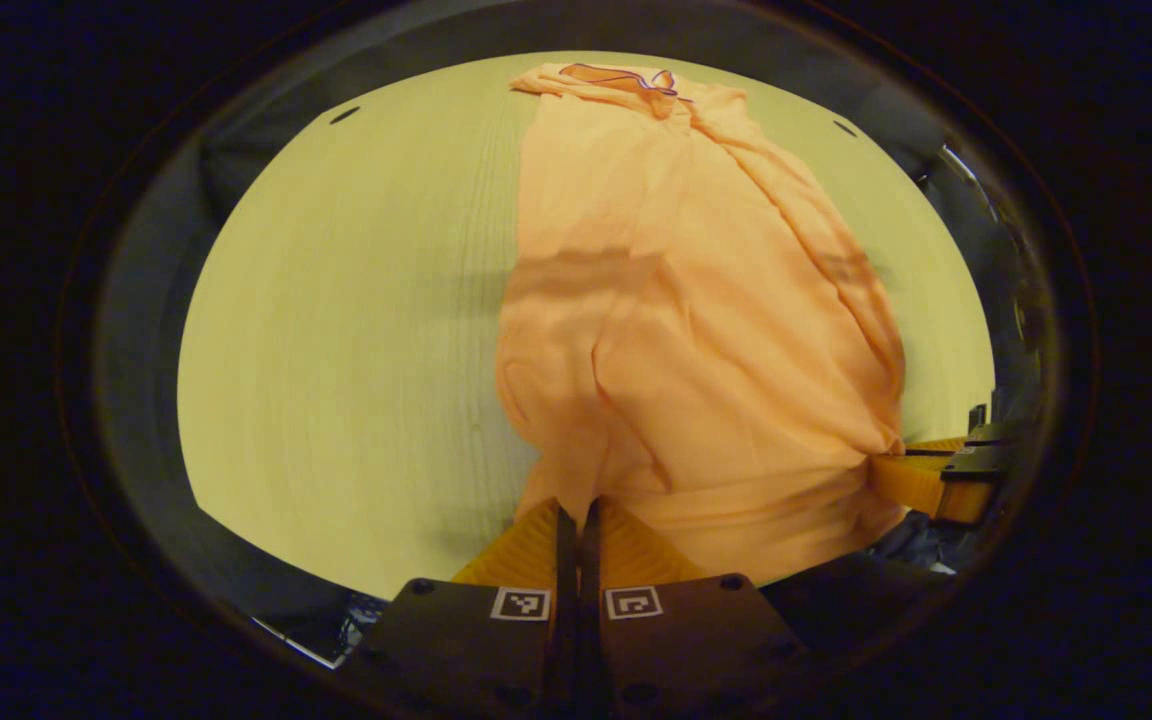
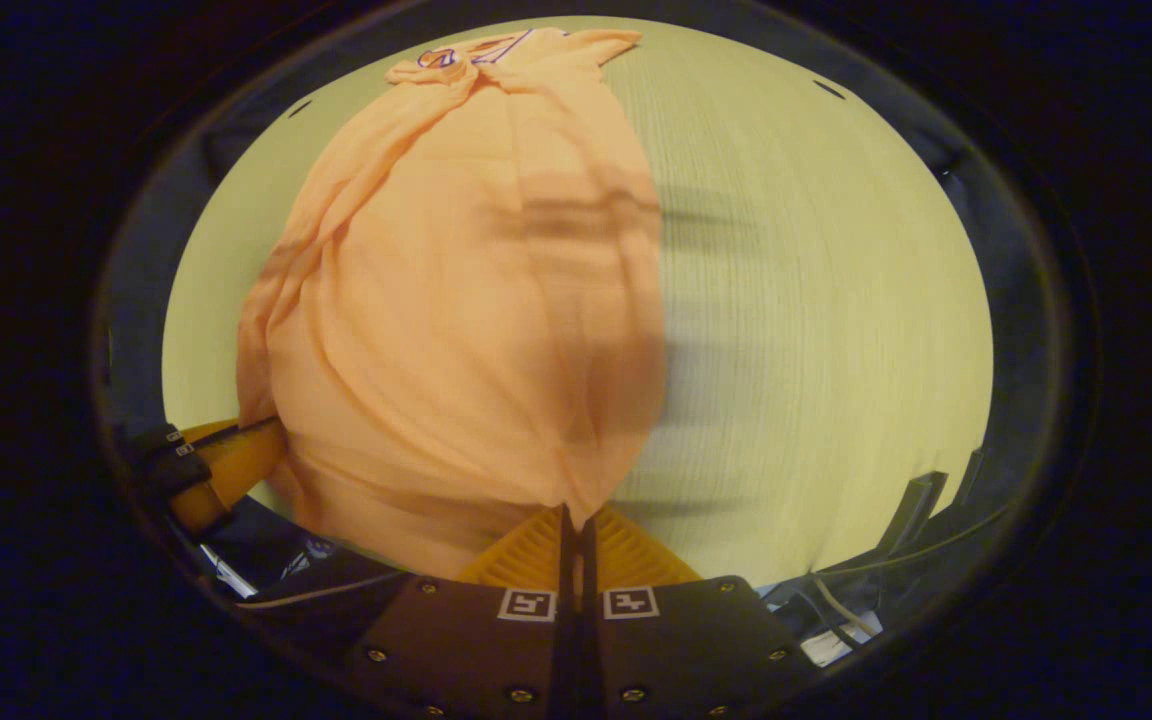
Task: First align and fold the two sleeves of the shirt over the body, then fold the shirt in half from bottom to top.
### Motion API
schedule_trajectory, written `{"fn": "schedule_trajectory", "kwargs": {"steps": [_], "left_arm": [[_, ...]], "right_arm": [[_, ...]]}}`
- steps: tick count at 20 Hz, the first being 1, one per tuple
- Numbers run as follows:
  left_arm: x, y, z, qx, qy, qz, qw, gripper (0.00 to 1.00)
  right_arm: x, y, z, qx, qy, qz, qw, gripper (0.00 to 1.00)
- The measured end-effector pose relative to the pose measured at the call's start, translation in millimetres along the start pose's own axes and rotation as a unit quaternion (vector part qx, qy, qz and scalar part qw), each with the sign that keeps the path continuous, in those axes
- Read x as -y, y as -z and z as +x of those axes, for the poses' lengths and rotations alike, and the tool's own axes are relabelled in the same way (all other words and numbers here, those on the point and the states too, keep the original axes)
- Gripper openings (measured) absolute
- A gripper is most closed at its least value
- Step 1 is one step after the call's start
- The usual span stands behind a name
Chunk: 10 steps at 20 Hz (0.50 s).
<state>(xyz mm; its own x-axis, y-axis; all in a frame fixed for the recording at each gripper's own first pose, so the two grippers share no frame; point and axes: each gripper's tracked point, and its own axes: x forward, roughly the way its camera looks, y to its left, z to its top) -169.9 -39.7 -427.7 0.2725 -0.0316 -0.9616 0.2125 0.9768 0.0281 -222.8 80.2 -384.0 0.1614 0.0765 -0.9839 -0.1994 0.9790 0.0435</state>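
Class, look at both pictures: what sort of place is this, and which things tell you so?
Probably an indoor workbench set up for folding practice, not a home. A bare pale wooden table holds just one orange shirt, gripped at its near edge by the left gripper and the right gripper.

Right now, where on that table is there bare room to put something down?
Bare table lies beside the shirt on the left gripper side, and another wide patch beside the right gripper. The near edge is crowded: both grippers pinch the hem.

A pale wood-grain table [image 1: 356,330] spans both views, cables [image 2: 836,615] at its edge.
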Motion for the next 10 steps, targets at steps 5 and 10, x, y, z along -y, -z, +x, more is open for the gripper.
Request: {"fn": "schedule_trajectory", "kwargs": {"steps": [5,10], "left_arm": [[-2.9,-9.3,-10.4,-0.009,0.017,-0.061,0.998,0.06],[-14.6,-62.9,-23.8,0.027,0.016,-0.074,0.997,0.06]], "right_arm": [[1.2,-16.7,-9.6,0.02,-0.001,0.015,1.0,0.03],[-8.7,-57.5,-27.0,0.05,-0.016,0.024,0.998,0.03]]}}
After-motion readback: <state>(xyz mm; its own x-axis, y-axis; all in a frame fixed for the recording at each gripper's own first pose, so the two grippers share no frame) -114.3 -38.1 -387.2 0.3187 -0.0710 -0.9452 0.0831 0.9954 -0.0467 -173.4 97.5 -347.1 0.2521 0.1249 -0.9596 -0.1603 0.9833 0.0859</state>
